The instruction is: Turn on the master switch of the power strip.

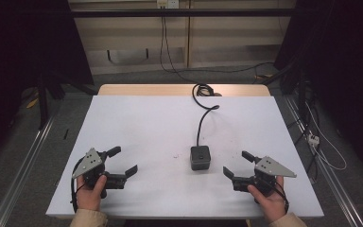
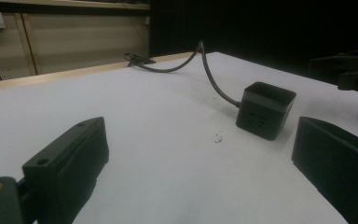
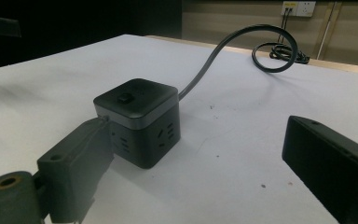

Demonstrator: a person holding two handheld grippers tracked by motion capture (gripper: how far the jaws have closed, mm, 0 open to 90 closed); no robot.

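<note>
The black cube-shaped plastic socket block (image 1: 200,157) stood upright on the white table top (image 1: 142,123), a little right of the middle, with a small switch on its upper face and its thick black cable (image 1: 202,120) running away toward the far edge of the table. The right gripper (image 1: 240,167) rested on the table just beside the block, its jaws spread wide and holding nothing; in the right gripper view one jaw was very near a side face of the cube, but I could not tell if it touched. The left gripper (image 1: 123,161) lay well apart from the block on the other side, also spread and empty.

The step in hand looked like the approach of the right gripper to grasp the cube. To do it well, I think the jaws should be brought around two opposite flat faces, low and level, not over a corner, because smooth plastic can slip. The cable would resist, so closing should be firm and any lift slow.
</note>
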